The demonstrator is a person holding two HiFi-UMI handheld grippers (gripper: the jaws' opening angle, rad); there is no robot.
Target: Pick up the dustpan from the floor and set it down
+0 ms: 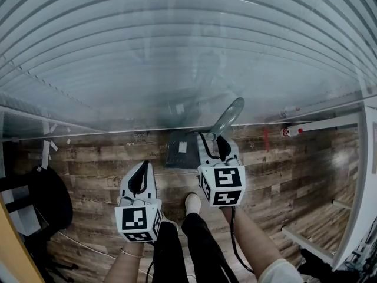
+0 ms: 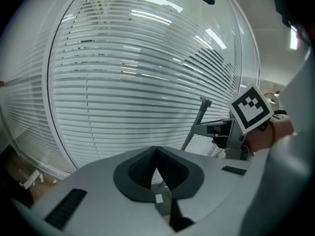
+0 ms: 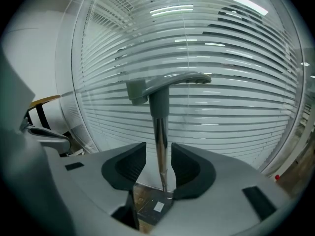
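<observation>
A dark grey dustpan (image 1: 178, 149) rests on the wooden floor against the glass wall. Its metal pole (image 3: 160, 141) stands upright and ends in a bent grey grip (image 3: 170, 84) at the top. My right gripper (image 1: 215, 141) is open: the pole runs up between its jaws with a gap on each side. In the right gripper view the pan (image 3: 153, 208) shows below the right gripper (image 3: 158, 154). My left gripper (image 1: 142, 168) hangs lower left of the pan, shut on nothing, pads (image 2: 147, 166) meeting. The left gripper view shows the pole (image 2: 195, 124) beside the right gripper (image 2: 216, 131).
A glass wall with white blinds (image 1: 177, 58) runs across in front. A black chair (image 1: 50, 199) stands at the left. White tubes (image 1: 321, 124) lie at the right by a white frame (image 1: 359, 193). The person's legs and a white shoe (image 1: 192, 203) are below the grippers.
</observation>
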